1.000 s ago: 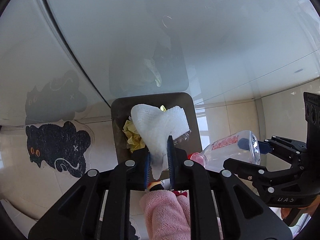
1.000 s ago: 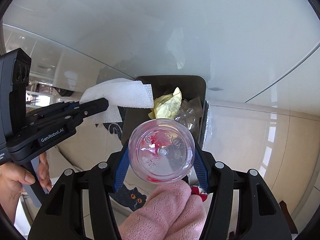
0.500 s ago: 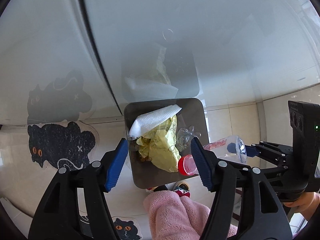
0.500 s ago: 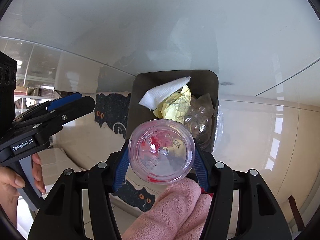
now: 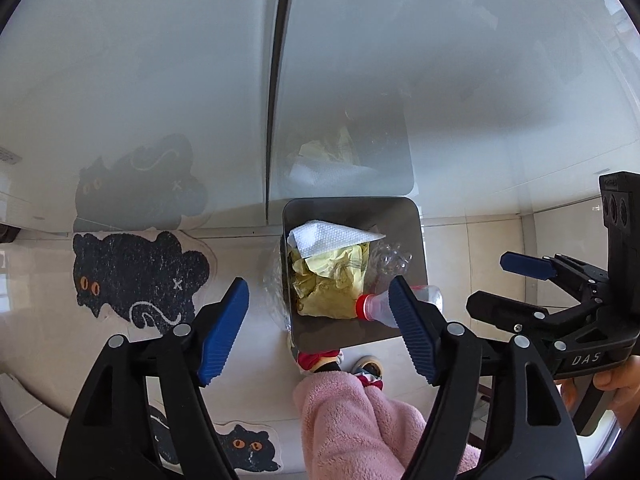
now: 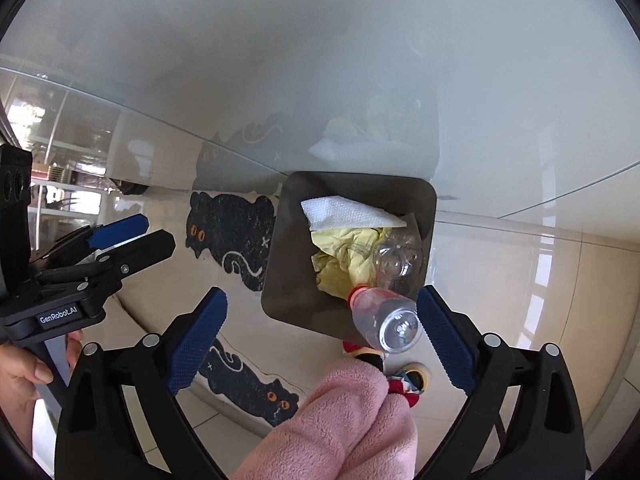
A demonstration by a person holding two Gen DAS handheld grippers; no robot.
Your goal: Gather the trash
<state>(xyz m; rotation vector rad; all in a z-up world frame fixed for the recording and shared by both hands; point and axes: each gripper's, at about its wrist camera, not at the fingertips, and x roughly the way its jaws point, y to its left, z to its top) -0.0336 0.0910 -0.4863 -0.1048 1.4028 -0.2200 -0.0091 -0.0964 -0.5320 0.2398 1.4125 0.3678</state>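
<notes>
Both the left gripper (image 5: 320, 332) and right gripper (image 6: 322, 338) are spread wide, holding nothing. A red-capped bottle (image 6: 382, 318) sits tilted over the bin's (image 6: 280, 280) near rim, possibly resting on the yellow wrapper (image 6: 340, 258); a white tissue (image 6: 344, 214) lies at the far side.

Trash bin (image 6: 430, 216) mouth crowded by paper towel (image 6: 344, 216) and bottle (image 6: 384, 316).

The left tongs' finger (image 5: 412, 334) hides most of the bottle (image 5: 374, 307).
</notes>
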